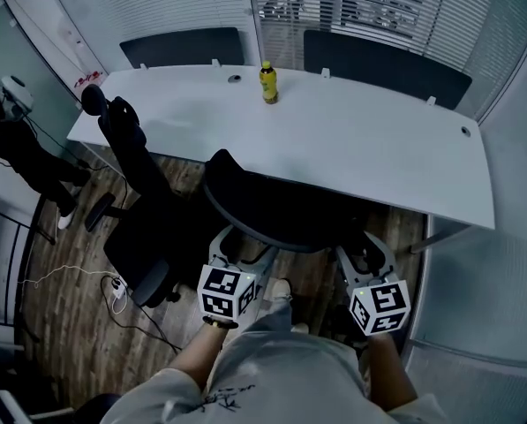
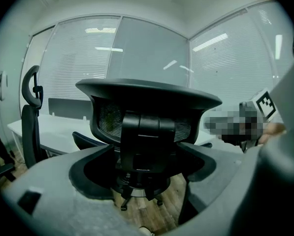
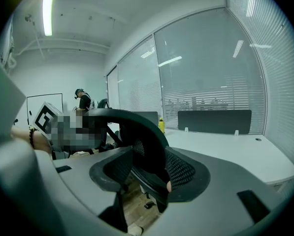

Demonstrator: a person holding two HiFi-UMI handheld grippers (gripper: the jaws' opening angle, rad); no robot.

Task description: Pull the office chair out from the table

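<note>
In the head view, the office chair point(image 1: 272, 206) at the near edge of the white table point(image 1: 334, 140) shows only its backrest; its seat and base are hidden beneath. The label of the yellow bottle point(image 1: 268, 83) on the table is too small to read. Left of the table, a person point(image 1: 25, 153) is cut off by the picture's edge. In the left gripper view the backrest hides most of the table.

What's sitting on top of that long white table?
A yellow bottle stands upright near the far edge of the table. The backrest of the office chair covers part of the near edge, hiding anything there.
</note>
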